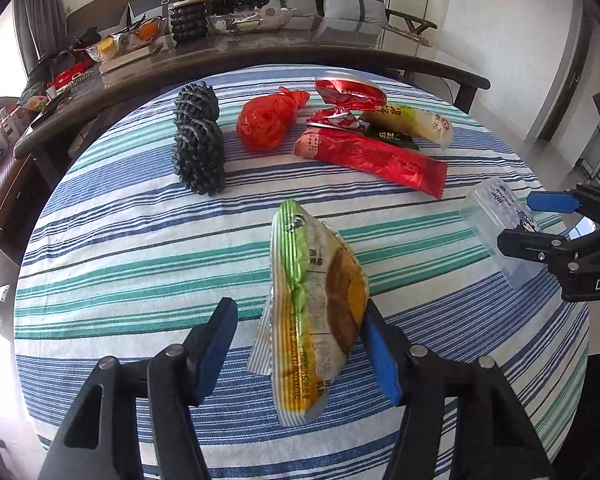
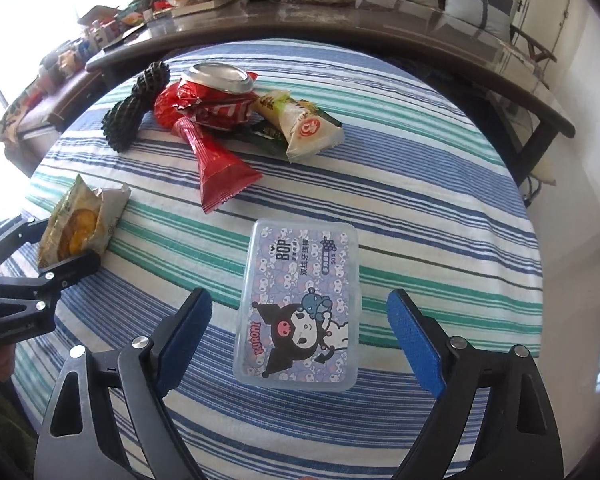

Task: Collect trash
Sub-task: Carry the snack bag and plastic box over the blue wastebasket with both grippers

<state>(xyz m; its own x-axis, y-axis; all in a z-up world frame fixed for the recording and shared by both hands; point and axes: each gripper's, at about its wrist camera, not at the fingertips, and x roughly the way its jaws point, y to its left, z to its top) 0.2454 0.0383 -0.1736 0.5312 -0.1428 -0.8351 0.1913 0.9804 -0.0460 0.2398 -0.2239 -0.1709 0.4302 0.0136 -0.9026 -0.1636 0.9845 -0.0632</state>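
Quick count from my end: two grippers, one green-and-yellow snack packet (image 1: 316, 312), one clear plastic box (image 2: 298, 308) with a cartoon label, and a trash heap of about five pieces: a long red wrapper (image 1: 372, 158), a crushed red can (image 1: 350, 90), a red plastic bag (image 1: 266, 122), a pale wrapper (image 1: 414, 122) and a dark one under it that I can barely make out. Plus one black knobbly vase (image 1: 199, 140) lying on its side.

The left gripper (image 1: 300, 344) sits at the bottom of its own frame with the snack packet standing on edge between the blue pads. The right-hand pad touches the packet, the left-hand one shows a gap, so it's about half open and not pinching yet. The right gripper (image 2: 300, 336) is spread wide around the box, both pads clear of it, and the box lies flat in lower centre frame.

Everything is on a round table with a blue, green and white striped cloth (image 1: 140, 248). Behind it there's a dark curved counter (image 1: 260, 50) loaded with clutter, and a sofa with grey cushions along the top.

The left view shows the red bag in the open, while the right view mostly hides it behind the can. Only the right view shows the box label properly.
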